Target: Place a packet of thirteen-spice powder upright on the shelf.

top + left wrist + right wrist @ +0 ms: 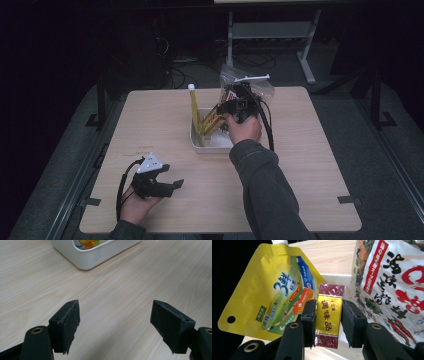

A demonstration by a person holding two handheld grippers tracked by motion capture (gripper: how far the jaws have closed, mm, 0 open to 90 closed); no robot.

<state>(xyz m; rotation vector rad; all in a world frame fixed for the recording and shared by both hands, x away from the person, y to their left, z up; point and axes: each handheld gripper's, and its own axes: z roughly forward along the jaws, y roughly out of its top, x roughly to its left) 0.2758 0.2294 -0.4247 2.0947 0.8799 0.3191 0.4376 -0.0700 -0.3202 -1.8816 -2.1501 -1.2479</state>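
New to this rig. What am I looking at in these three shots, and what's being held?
No robot arm here: a person holds a hand-held two-jaw gripper in each hand at a wooden table. The high view looks down from above the person. The other two pictures come from cameras riding on each gripper, looking along its black jaws.

The left gripper rests near the table's front edge, jaws wide apart, nothing between them.

The right gripper is over a white bin in the middle of the table. A small red-and-gold packet sits between its jaws; the left pad touches it, and a thin gap shows at the right one, so a firm grip isn't certain. Beside it stand a yellow spouted pouch and a clear bag with red print.
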